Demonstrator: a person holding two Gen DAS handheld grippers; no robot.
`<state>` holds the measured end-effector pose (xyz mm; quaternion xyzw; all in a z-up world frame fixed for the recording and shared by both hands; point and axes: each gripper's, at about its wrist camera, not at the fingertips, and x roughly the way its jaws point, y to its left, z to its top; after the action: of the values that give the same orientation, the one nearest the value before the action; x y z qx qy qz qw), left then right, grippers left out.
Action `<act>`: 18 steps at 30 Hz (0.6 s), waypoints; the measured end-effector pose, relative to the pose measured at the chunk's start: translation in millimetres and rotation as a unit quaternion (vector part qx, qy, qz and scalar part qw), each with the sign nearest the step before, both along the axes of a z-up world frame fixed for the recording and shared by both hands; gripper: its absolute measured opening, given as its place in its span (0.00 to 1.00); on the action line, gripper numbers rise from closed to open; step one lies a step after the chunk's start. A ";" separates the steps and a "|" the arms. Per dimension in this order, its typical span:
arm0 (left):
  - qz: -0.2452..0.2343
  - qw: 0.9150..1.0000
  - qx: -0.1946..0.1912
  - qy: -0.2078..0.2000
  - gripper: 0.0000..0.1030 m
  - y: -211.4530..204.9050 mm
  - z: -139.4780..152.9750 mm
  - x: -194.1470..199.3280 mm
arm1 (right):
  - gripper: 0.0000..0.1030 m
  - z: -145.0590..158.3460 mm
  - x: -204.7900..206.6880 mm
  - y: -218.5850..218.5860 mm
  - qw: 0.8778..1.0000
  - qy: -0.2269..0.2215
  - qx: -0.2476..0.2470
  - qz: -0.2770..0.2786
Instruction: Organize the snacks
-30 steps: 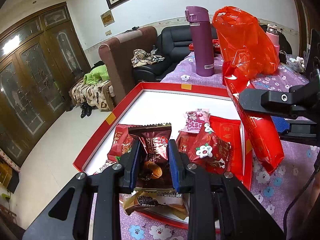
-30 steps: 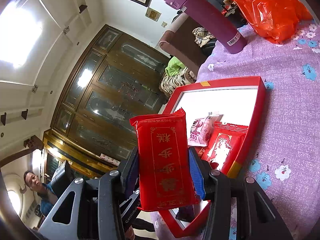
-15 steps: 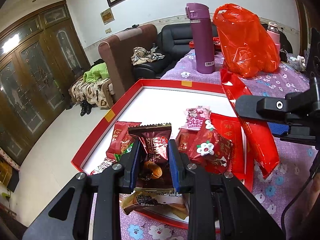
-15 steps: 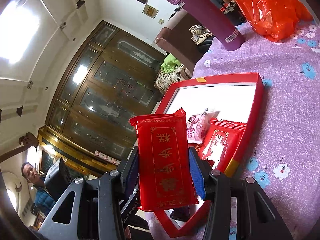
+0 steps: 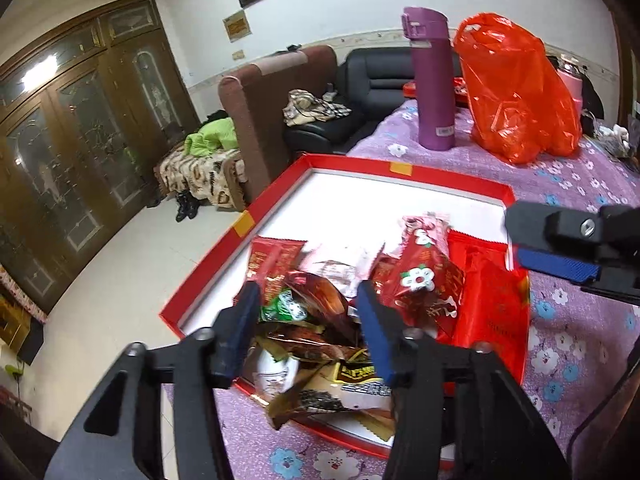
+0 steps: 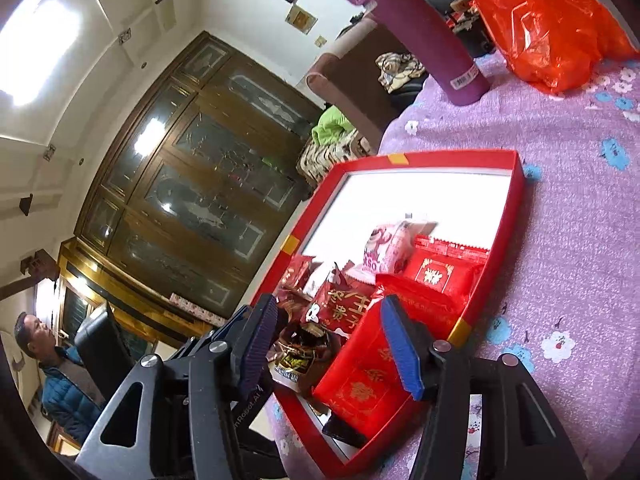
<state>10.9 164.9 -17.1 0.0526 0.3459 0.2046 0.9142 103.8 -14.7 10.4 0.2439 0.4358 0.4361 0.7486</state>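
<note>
A red tray (image 5: 400,168) with a white floor holds a pile of snack packets at its near end. My left gripper (image 5: 310,316) hangs over the pile with its jaws opening. A dark red-brown packet (image 5: 320,296) lies loose on the heap between the pads, which do not press it. My right gripper (image 6: 330,340) is above the tray's (image 6: 518,200) near right corner, jaws opening too. A long red packet (image 6: 360,380) with gold print lies slanted in the tray below its fingers, free of them. The right gripper (image 5: 560,256) also shows at the right in the left wrist view.
A purple flask (image 5: 434,80), an orange plastic bag (image 5: 516,88) and a pink bottle (image 5: 573,84) stand at the far end of the purple flowered tablecloth (image 5: 580,184). Armchairs stand beyond the table's left edge. A person (image 6: 52,380) is low at the left.
Both grippers have spread their jaws. The dark packet dropped from the left gripper onto the pile. The long red packet fell from the right gripper into the tray.
</note>
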 end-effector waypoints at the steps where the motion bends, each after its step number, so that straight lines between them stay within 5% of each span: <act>1: 0.003 1.000 0.003 -0.003 0.54 0.9 1.4 -1.1 | 0.56 0.8 0.2 -3.4 1.000 -0.001 0.006 -0.006; 7: 0.026 0.998 0.039 -0.028 0.77 2.7 11.3 -10.8 | 0.57 1.3 -0.3 -8.6 1.000 -0.002 0.007 -0.019; 18: 0.059 0.995 0.064 -0.044 0.80 20.1 22.9 -35.9 | 0.61 25.6 -34.1 15.6 0.984 -0.146 -0.101 -0.027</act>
<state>-25.0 185.0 5.8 0.0818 0.2943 0.2826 0.9093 69.8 0.9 35.9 0.1119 0.3573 0.4005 0.8363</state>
